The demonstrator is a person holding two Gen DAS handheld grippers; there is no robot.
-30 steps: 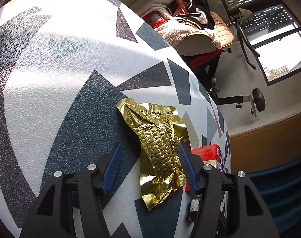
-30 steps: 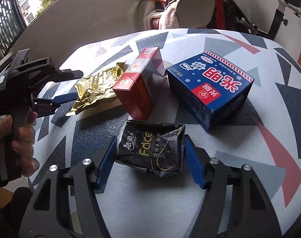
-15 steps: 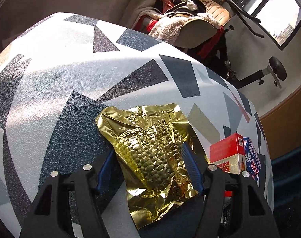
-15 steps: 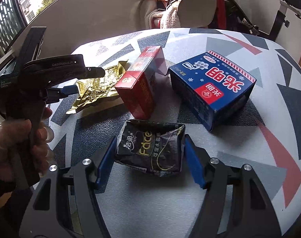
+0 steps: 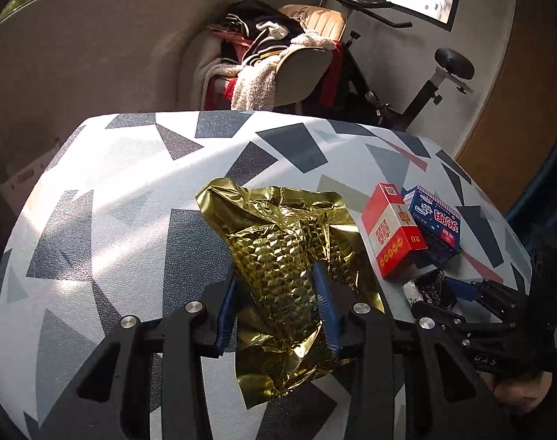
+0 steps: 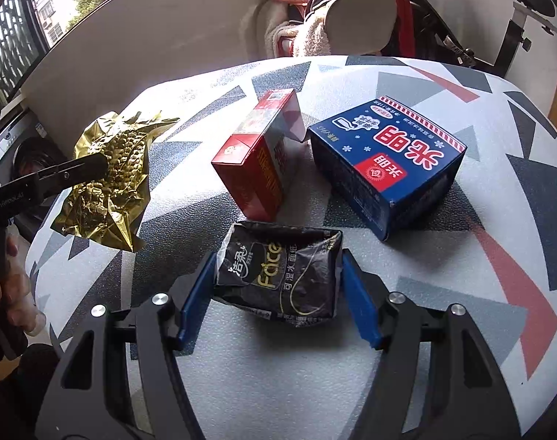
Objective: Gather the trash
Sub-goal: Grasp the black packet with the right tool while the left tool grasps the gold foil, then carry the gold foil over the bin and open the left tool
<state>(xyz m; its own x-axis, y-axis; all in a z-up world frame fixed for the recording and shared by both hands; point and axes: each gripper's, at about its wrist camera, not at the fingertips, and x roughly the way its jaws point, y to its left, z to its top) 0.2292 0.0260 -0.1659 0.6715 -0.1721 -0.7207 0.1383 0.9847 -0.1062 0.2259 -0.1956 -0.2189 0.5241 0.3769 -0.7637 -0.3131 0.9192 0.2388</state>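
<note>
A crumpled gold foil wrapper [image 5: 289,256] sits between the blue pads of my left gripper [image 5: 274,275], whose jaws are closing on it. In the right wrist view the wrapper [image 6: 109,179] hangs clear of the patterned table [image 6: 278,385] at the left edge, pinched by the left gripper [image 6: 95,165]. My right gripper [image 6: 278,260] stays low over the table, both pads against the sides of a black tissue pack [image 6: 278,275]. The left wrist view shows that gripper [image 5: 439,286] and the pack [image 5: 430,288] at the right.
A red carton [image 6: 256,168] and a blue box [image 6: 388,161] stand on the table just beyond the black pack. Behind the table are a chair piled with clothes [image 6: 359,18] and an exercise bike [image 5: 443,73]. A person's hand [image 6: 10,293] holds the left gripper's handle.
The left gripper rolled upright, closed on the gold wrapper and lifted it off the table toward the left edge. The right gripper and black pack have not moved.
</note>
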